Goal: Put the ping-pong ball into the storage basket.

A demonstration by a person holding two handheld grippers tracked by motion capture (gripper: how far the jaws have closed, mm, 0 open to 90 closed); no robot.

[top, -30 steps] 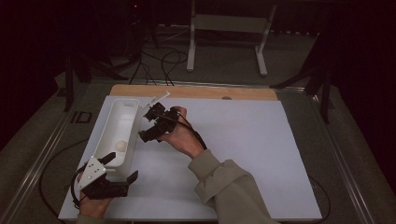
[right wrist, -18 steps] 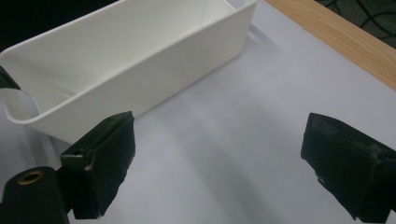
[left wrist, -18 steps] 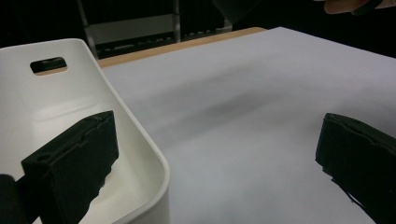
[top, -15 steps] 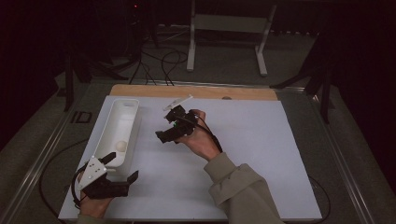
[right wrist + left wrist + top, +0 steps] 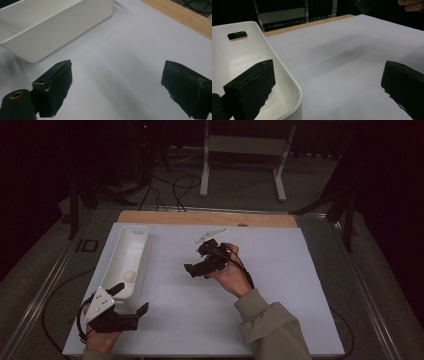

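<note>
Tray [image 5: 127,254] w/ ball [image 5: 129,277] just beyond left gripper [image 5: 131,300], right gripper [image 5: 196,269] apart.

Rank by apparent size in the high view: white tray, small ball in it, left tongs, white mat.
1. white mat
2. white tray
3. left tongs, nearer the camera, so apparent size only
4. small ball

Smooth white plastic, faintly glossy, for the tray [image 5: 131,251]. Matt white sheet over the table [image 5: 280,285], with a bare wood strip [image 5: 210,218] at the far edge. Matt black, rough-edged pads [image 5: 58,85] on the right tongs [image 5: 120,90].
</note>
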